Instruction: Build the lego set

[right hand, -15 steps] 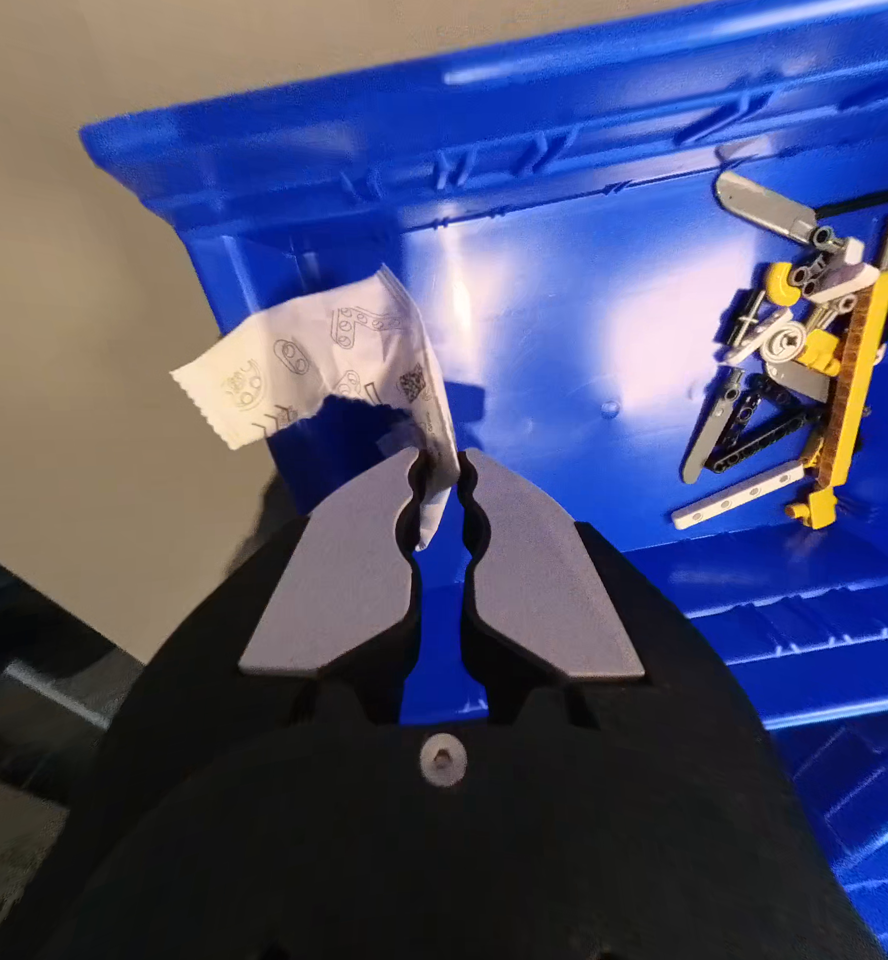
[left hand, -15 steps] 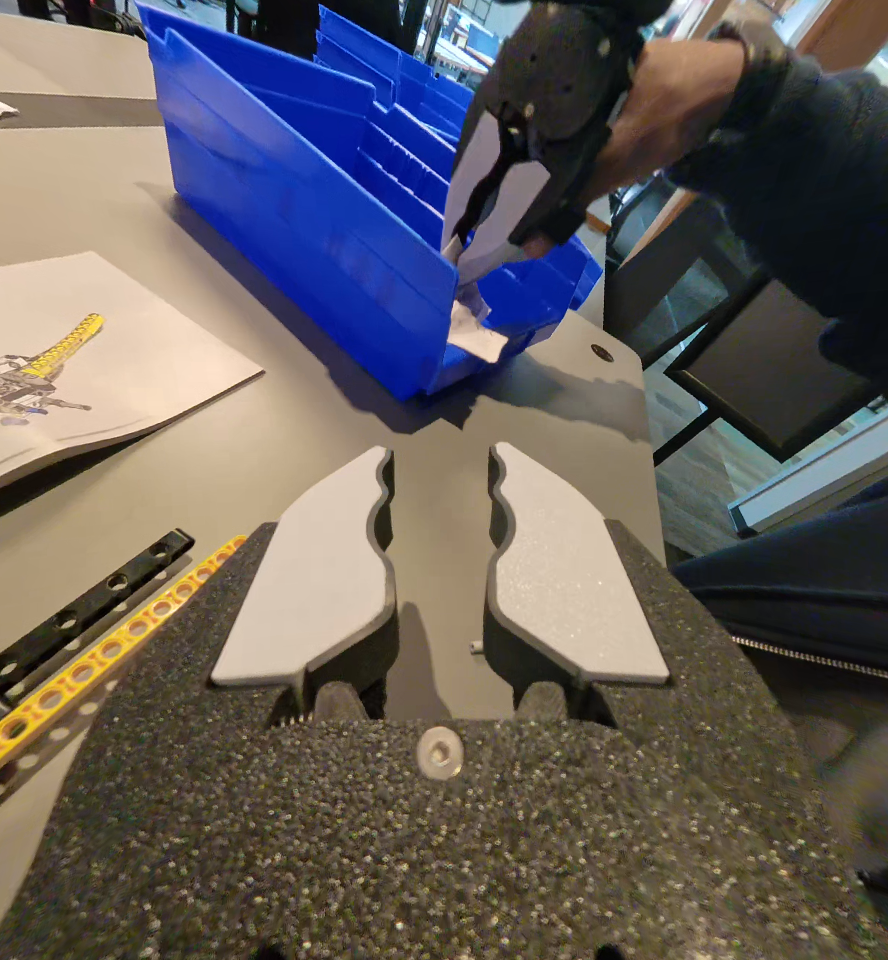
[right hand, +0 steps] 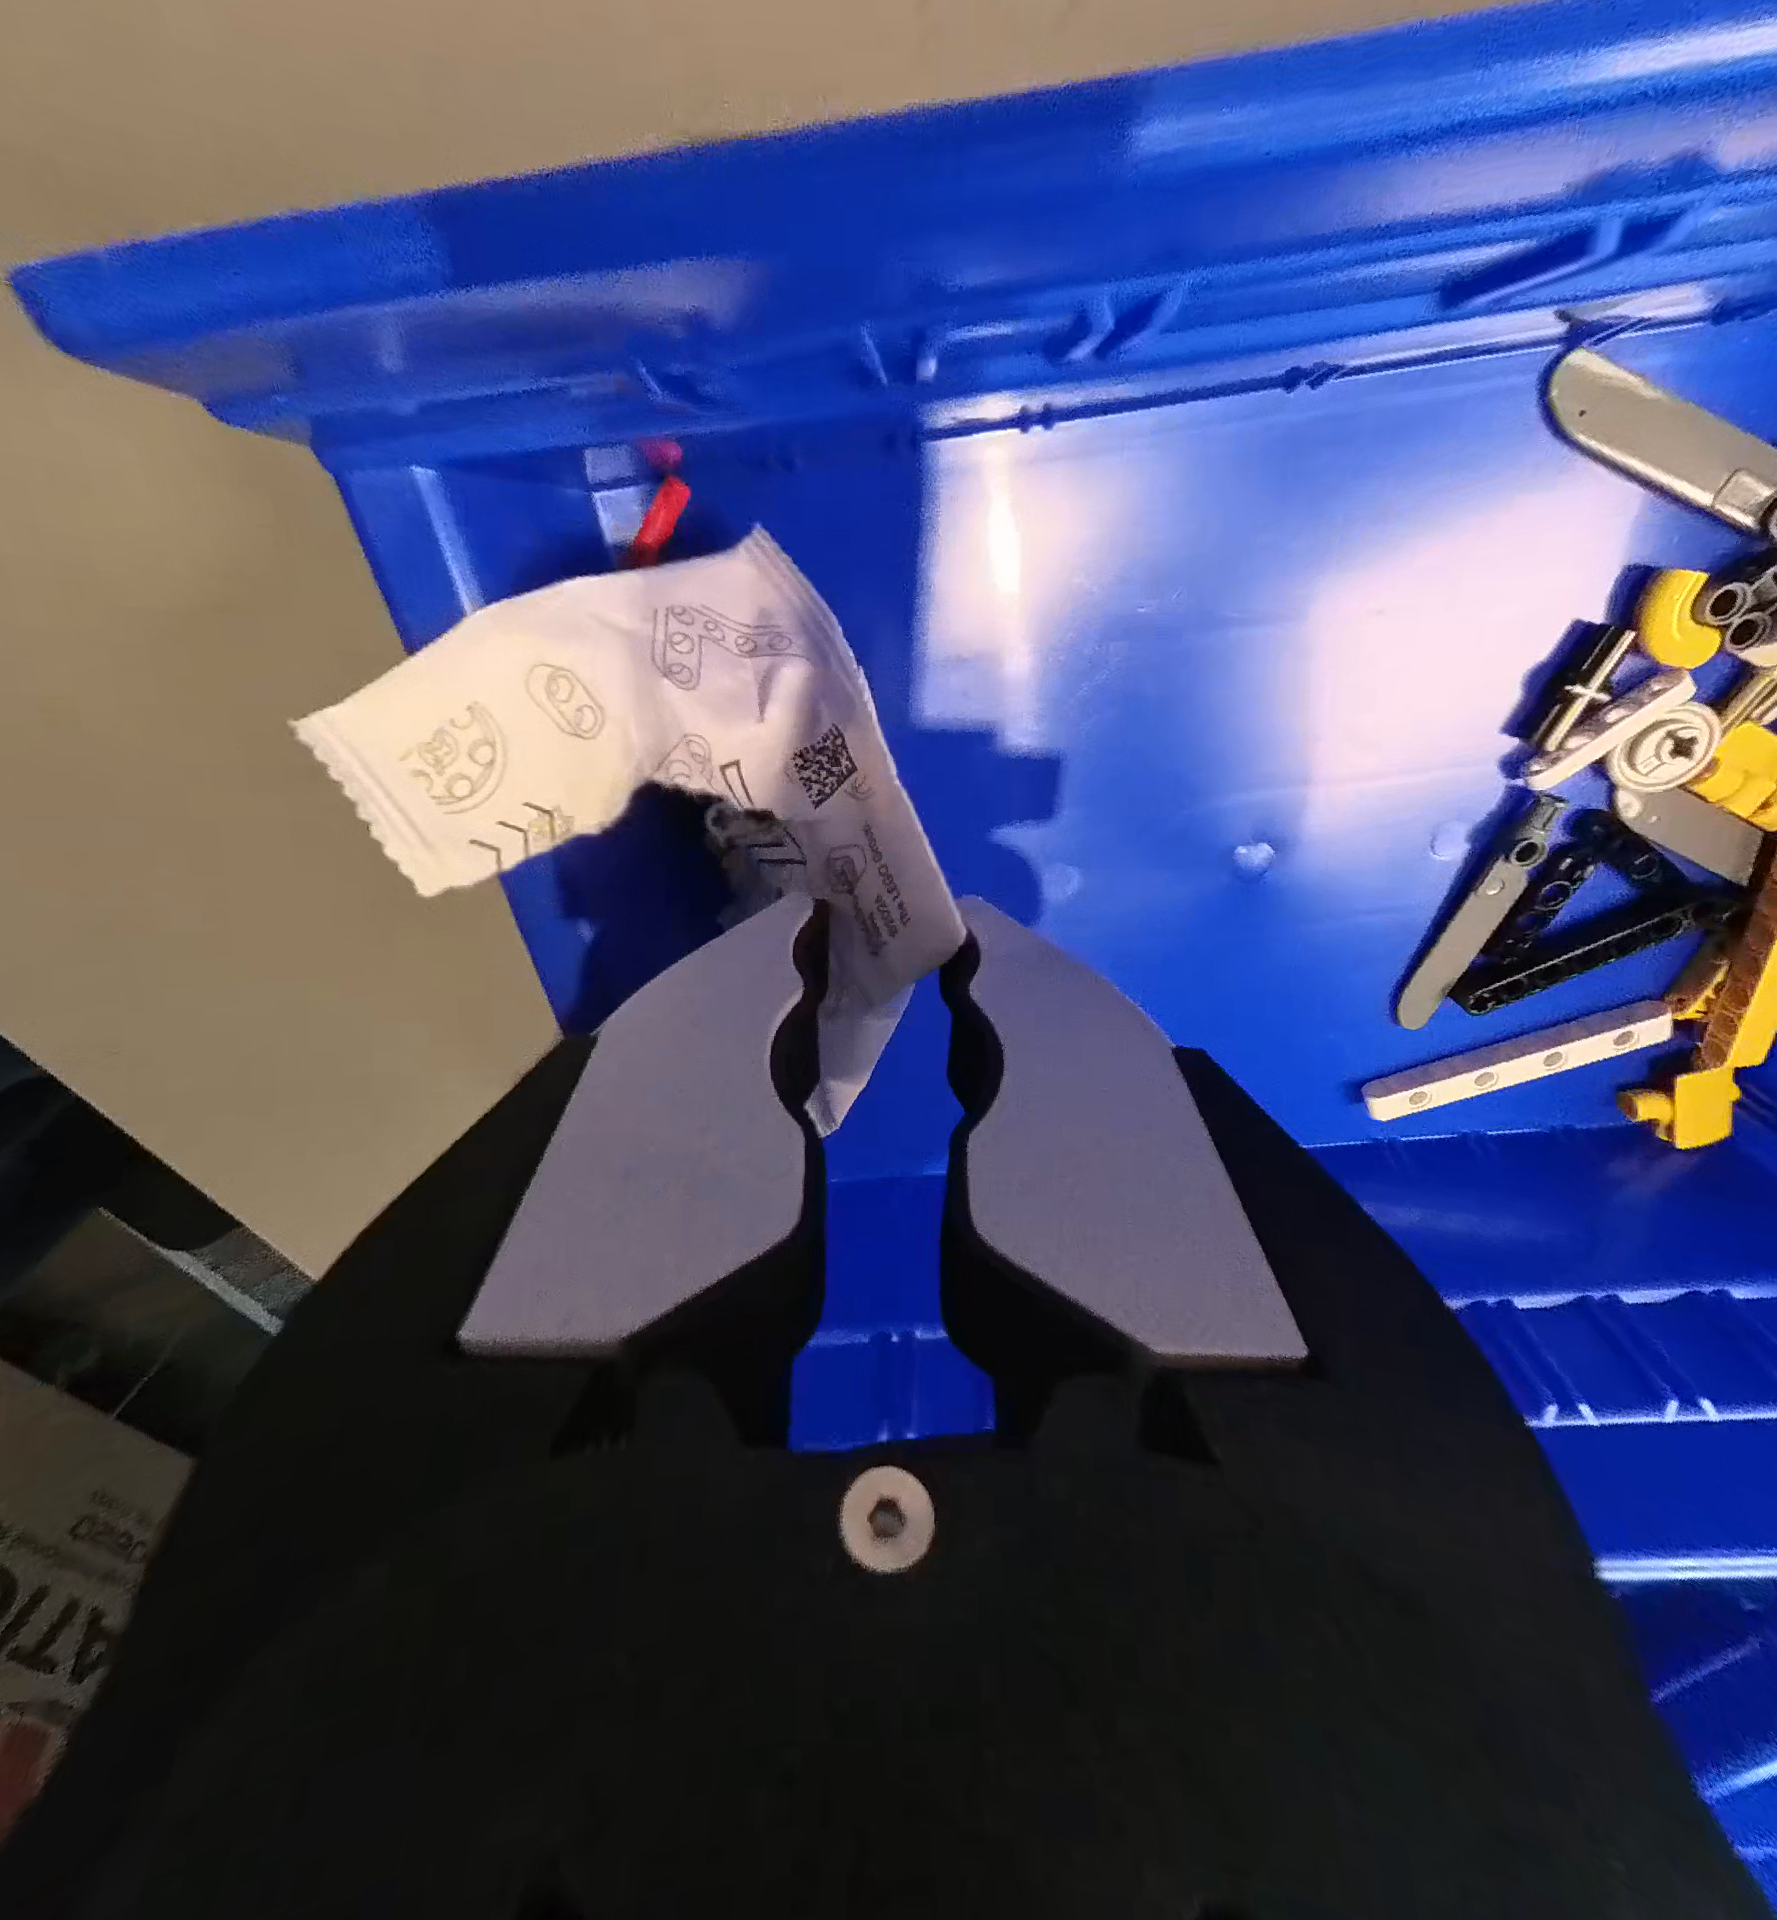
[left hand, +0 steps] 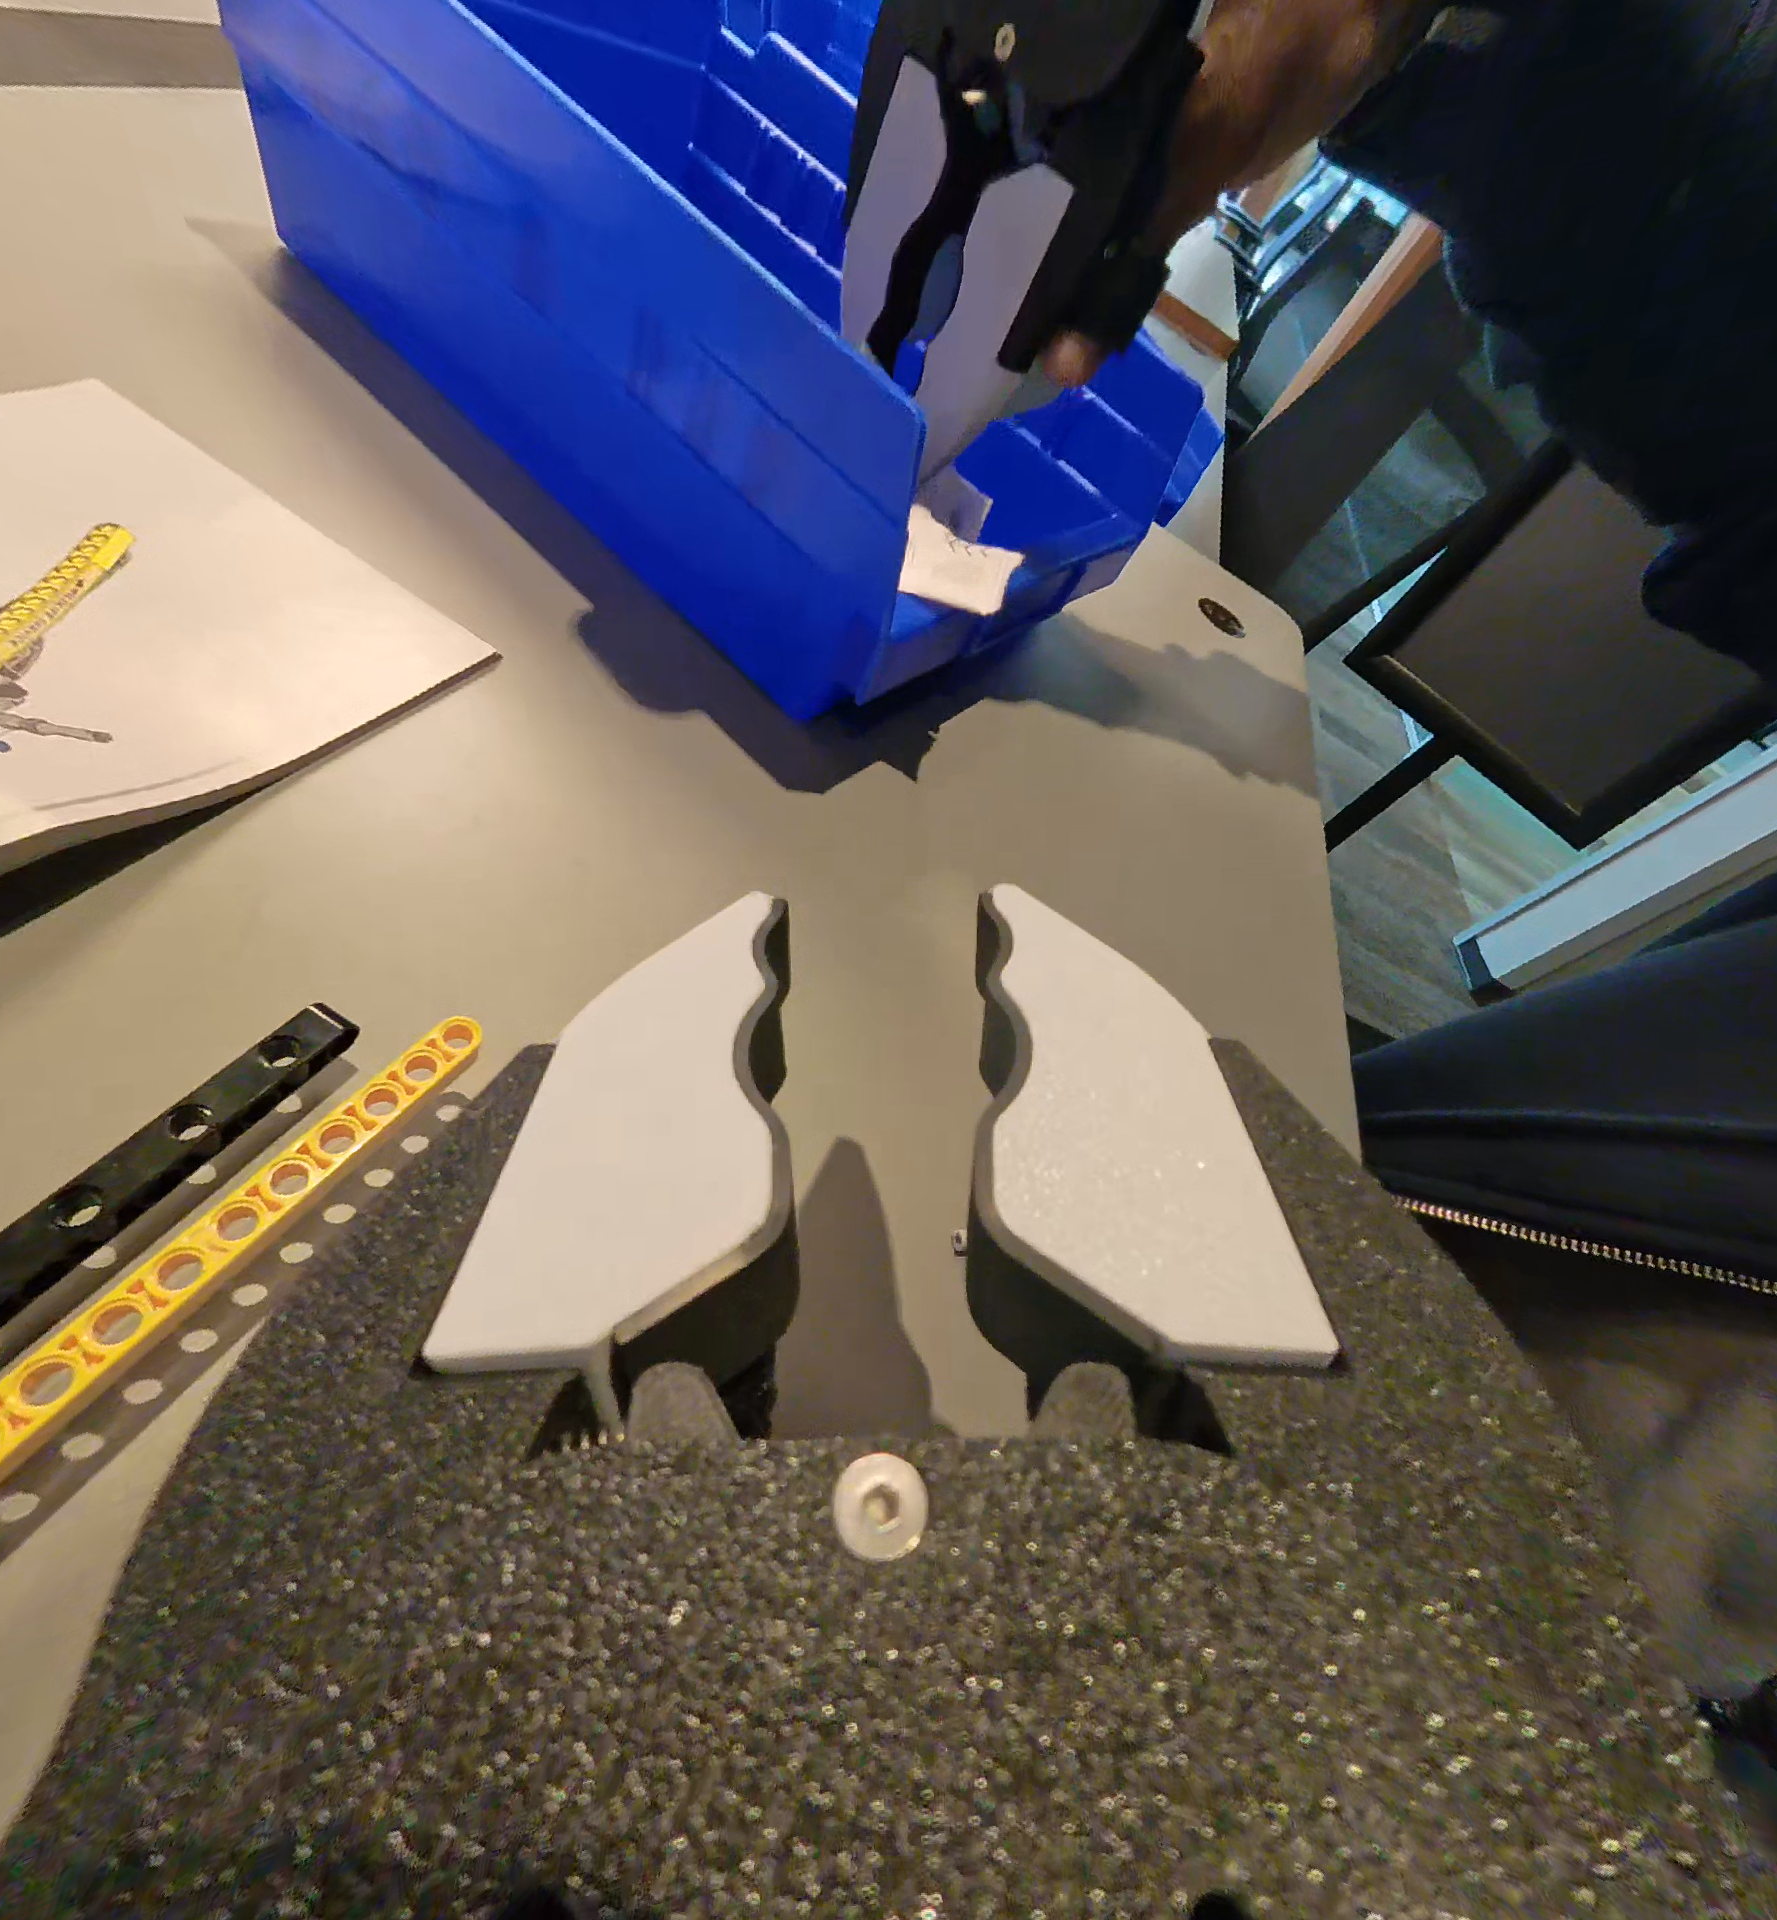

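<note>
Bag long axis leftward from right hand-held gripper.

White paper bag with printed part outlines, small print and square code, cardboard box with large lettering

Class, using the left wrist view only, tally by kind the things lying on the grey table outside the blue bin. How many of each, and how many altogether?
Black perforated beam: 1
Yellow perforated beam: 1
Instruction booklet: 1
Total: 3
</note>
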{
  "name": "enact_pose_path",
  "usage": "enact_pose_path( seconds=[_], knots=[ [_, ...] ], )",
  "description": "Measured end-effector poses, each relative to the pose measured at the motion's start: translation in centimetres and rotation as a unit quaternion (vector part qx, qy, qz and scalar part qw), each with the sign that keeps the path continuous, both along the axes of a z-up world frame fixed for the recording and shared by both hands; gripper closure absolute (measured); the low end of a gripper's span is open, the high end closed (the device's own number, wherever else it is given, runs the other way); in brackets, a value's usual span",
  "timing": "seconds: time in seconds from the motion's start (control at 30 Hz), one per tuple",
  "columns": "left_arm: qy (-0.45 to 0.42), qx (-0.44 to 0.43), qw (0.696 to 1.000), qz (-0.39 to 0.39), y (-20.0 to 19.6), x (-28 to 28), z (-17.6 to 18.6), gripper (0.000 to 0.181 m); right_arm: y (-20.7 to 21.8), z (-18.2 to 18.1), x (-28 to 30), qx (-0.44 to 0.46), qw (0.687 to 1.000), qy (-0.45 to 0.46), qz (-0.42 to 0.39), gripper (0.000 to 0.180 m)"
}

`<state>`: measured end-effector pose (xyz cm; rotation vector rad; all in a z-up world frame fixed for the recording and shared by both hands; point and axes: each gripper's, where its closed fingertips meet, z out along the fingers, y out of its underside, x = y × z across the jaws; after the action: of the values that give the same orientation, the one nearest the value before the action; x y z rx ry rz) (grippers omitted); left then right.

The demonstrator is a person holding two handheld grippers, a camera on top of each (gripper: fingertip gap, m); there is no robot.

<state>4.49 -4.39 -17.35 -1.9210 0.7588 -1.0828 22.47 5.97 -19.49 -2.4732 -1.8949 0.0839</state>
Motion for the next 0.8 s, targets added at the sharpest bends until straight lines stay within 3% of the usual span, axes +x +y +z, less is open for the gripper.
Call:
enact_pose_path(
  seconds=[0.03, 0.3, 0.8],
  knots=[
    [0.002, 0.000, 1.000, -0.001, 0.0, 0.1, -0.1, 0.146, 0.1, 0.2, 0.0, 0.003, 1.000, 0.000, 0.002, 0.160],
    [0.009, -0.007, 1.000, 0.000, 0.1, 0.2, -0.6, 0.147, 0.5, 0.9, 0.0, 0.026, 0.997, -0.050, 0.047, 0.160],
    [0.020, -0.021, 1.000, -0.003, 0.3, 0.3, -1.6, 0.148, 1.0, 2.4, -0.7, 0.063, 0.996, -0.018, 0.065, 0.168]
  ],
)
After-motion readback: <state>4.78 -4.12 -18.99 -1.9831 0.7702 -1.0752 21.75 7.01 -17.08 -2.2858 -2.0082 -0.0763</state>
